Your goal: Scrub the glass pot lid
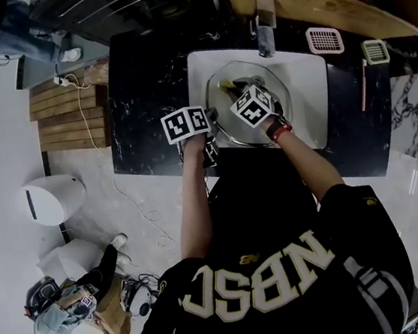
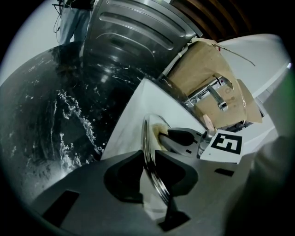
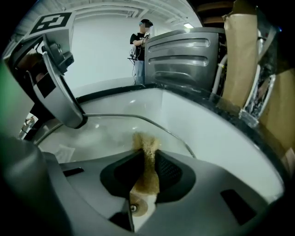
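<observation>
The left gripper point(image 2: 150, 171) has its jaws closed down on the metal rim of the glass pot lid point(image 2: 148, 138). The rim runs edge-on between the two dark pads, and the lid extends forward and away from the jaws, above the white sink point(image 1: 307, 90). In the head view this gripper sits at the lid's left edge, and the lid spreads out from it to the right.

The right gripper point(image 3: 146, 160) is narrowly closed on a yellow-brown sponge point(image 3: 145, 144), which is pinched flat between its pads, with the front end sticking out past the fingertips. The lid lies just ahead of and below these jaws; its thin rim curves across in front of them, and the end of the sponge appears to rest against the glass. Seen from the left gripper, the right one is just beyond the lid, on its right face. The faucet point(image 1: 265, 23) stands past both grippers, at the far side of the sink.
</observation>
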### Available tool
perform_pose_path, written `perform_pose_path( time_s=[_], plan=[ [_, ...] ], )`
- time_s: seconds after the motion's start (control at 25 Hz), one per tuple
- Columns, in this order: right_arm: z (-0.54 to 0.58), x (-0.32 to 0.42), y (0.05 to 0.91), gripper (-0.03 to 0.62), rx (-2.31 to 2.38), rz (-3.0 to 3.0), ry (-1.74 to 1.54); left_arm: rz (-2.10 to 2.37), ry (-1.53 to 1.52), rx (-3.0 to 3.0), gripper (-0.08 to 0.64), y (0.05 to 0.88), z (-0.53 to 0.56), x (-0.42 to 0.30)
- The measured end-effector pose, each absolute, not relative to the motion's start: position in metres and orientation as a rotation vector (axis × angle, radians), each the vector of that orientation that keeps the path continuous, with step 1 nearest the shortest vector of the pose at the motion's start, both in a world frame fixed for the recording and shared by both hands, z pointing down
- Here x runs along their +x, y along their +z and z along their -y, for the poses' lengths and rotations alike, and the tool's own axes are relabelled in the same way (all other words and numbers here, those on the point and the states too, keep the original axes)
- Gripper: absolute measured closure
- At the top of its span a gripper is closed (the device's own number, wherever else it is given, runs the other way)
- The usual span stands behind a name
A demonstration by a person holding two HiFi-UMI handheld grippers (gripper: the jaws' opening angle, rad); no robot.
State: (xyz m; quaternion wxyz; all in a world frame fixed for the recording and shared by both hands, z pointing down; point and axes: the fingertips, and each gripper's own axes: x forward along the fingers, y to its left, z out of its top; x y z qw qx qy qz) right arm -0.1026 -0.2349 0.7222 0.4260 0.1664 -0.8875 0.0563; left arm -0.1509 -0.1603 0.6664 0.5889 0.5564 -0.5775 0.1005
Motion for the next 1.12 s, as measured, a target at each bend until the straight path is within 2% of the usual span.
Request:
perform_pose_path(
  time_s=[1.12],
  plan=[
    [0.290,0.003,0.762,0.515,0.575,1.931,0.109,1.312,0.242,1.298,0.466,0.667,0.160,-0.148]
  ],
)
